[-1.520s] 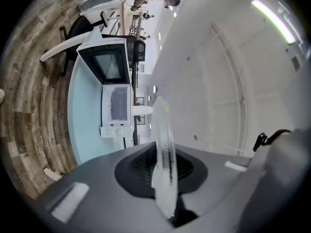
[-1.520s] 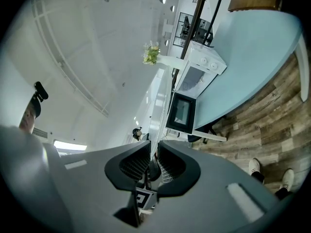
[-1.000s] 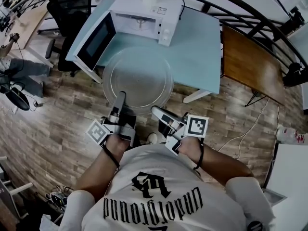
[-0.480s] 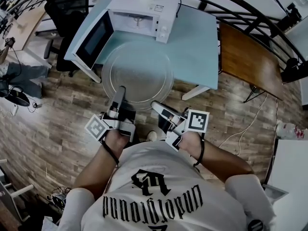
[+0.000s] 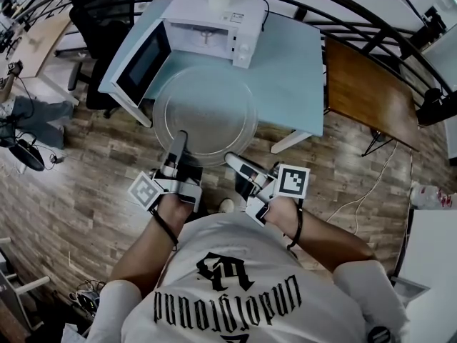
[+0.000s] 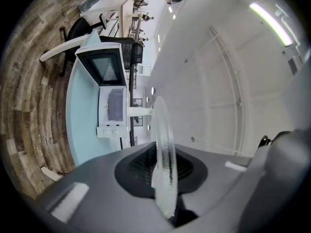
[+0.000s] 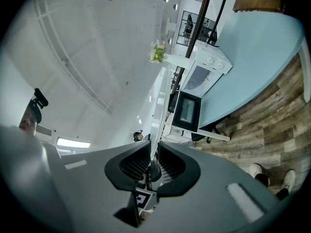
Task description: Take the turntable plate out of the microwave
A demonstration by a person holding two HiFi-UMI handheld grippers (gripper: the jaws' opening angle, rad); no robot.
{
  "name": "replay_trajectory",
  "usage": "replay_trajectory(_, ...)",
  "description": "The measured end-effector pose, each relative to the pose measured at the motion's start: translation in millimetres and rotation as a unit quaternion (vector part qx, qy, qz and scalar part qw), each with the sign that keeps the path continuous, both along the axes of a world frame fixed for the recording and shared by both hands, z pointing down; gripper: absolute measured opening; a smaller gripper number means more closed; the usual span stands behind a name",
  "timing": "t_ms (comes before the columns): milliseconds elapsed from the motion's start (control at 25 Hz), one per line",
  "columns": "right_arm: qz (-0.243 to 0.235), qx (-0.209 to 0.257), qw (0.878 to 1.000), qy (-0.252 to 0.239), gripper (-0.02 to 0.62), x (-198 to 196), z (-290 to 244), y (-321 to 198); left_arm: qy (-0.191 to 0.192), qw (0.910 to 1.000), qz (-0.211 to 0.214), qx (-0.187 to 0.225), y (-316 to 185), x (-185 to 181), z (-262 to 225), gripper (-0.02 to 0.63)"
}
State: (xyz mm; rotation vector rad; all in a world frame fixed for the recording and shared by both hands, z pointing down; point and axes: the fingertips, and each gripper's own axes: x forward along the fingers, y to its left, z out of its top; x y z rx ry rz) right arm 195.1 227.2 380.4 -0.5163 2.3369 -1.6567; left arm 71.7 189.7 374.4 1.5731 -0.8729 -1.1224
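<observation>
Upper left of the head view: the microwave door (image 5: 141, 61) stands swung open, and the microwave (image 5: 208, 21) sits just right of it on the bench (image 5: 293, 77). A sideways swing could clip the glass on that door, in our judgement.

Lower centre-left: the left gripper (image 5: 180, 141) has its jaws clenched on the near rim of the turntable plate (image 5: 206, 109). The plate is already out of the cavity, in front of the microwave. Its far half is over the bench and its near half is past the bench edge, over the wood floor (image 5: 93, 184). We can't tell its height above the bench.

Just right: the right gripper (image 5: 231, 161) has its jaws clenched on the same near rim, close beside the left one.

Main risk as we see it: both grips sit on one side, so the far side hangs unsupported. Smooth glass could pivot or slide out and drop to the floor. Uneven hand motion could also twist the rim loose.
</observation>
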Motion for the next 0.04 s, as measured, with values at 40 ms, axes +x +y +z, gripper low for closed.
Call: replay_trajectory(40, 0.000, -0.001, 1.000, -0.001, 0.044, -0.1, -0.5, 2.0, 0.001, 1.0000, 0.000, 0.000, 2.0, 0.0, -0.4, 0.081)
